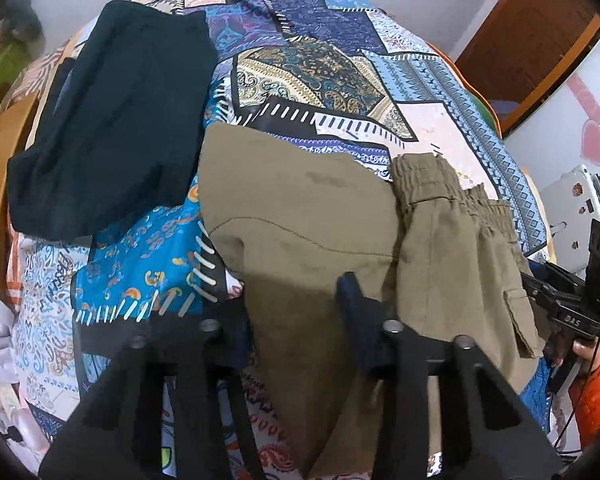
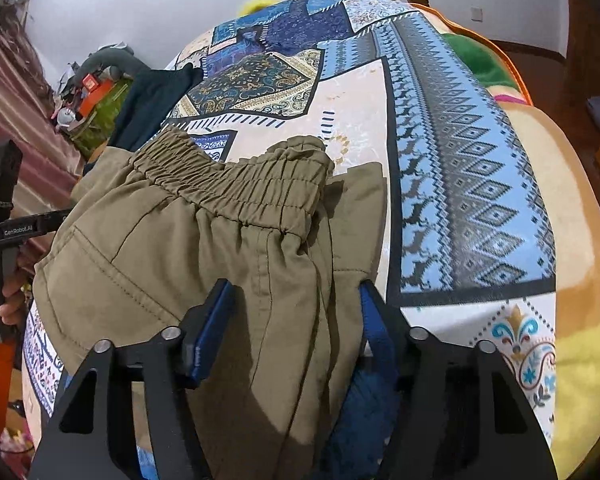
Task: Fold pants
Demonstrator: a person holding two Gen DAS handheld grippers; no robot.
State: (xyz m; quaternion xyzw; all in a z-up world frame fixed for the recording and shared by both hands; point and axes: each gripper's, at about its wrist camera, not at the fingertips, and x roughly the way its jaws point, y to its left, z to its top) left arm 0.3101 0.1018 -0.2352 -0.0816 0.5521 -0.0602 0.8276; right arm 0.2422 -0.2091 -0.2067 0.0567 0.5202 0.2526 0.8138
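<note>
In the left wrist view the olive pants (image 1: pixel 300 216) run off the bottom edge, so their legs are unseen. The left gripper (image 1: pixel 296 320) has its left finger hidden behind cloth, leaving its grip unclear. At the far upper left, blurred clutter (image 1: pixel 8 40) cannot be identified.

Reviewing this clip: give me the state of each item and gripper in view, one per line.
Olive pants: partly folded on the patterned bedspread, elastic waistband bunched.
Dark garment: folded, lying apart from the pants.
Left gripper: open, over the pants fabric.
Right gripper: open, fabric between the fingers.
</note>
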